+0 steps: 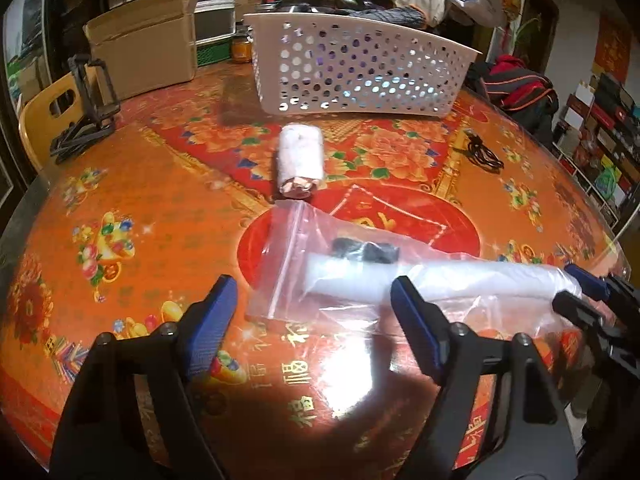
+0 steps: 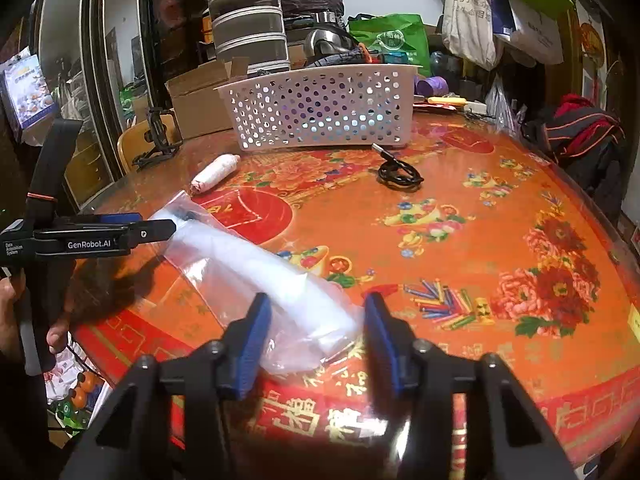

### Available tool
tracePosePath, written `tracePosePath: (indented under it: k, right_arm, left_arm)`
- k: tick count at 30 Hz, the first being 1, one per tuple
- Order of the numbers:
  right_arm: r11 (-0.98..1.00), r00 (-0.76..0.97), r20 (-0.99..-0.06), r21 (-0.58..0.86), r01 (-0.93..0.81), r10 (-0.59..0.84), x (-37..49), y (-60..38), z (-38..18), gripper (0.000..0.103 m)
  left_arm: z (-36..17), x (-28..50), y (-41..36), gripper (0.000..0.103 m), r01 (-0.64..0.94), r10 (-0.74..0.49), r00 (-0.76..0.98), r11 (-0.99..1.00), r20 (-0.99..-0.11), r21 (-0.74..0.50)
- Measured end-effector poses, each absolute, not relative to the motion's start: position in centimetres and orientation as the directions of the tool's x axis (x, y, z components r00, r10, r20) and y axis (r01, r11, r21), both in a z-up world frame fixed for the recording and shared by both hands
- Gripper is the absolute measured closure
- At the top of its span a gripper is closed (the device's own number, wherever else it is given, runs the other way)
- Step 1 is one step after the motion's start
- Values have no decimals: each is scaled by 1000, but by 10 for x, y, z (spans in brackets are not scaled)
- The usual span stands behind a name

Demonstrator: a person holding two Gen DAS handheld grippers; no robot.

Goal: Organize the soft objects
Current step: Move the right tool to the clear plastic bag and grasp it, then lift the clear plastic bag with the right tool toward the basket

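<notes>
My left gripper (image 1: 312, 316) stands wide open over the zip end of the clear zip-lock bag (image 1: 320, 276), which lies flat on the red and orange table cover (image 1: 120, 200). Neither pad touches the plastic; the red zip strip lies between the fingers, so this hand is placed to take the mouth end.

My right gripper (image 2: 316, 340) straddles the closed far end of the same bag (image 2: 256, 268), jaws about half open. The bunched plastic sits between the pads, but I judge it is not yet pinched.

Inside the bag lies a white rolled cloth (image 1: 440, 280) with small black items (image 1: 362, 252) near the zip. A second rolled towel (image 1: 301, 162) rests beyond, nearer the white perforated basket (image 1: 360, 68). I judge one hand at each end keeps the limp bag level for transfer to the basket.
</notes>
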State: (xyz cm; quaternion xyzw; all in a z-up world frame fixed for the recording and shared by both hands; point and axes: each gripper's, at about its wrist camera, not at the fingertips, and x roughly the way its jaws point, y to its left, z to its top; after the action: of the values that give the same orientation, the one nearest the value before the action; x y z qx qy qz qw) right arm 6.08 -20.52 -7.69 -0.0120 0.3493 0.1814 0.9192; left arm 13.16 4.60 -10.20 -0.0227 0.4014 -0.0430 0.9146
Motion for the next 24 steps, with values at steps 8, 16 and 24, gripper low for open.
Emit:
tracePosePath:
  k: [8, 16, 24]
  right_arm:
    - [926, 689, -644, 86, -367, 333, 68, -205, -78, 69]
    - [914, 682, -628, 125, -386, 373, 78, -211, -79, 78]
    - [913, 700, -603, 130, -386, 382, 80, -214, -72, 93]
  left_arm:
    - [-101, 124, 34, 67, 126, -153, 691, 988, -706, -91]
    - [-100, 115, 49, 90, 116, -218, 707, 974, -672, -194]
    - [-97, 104, 55, 94, 113, -243, 720, 965, -650, -236]
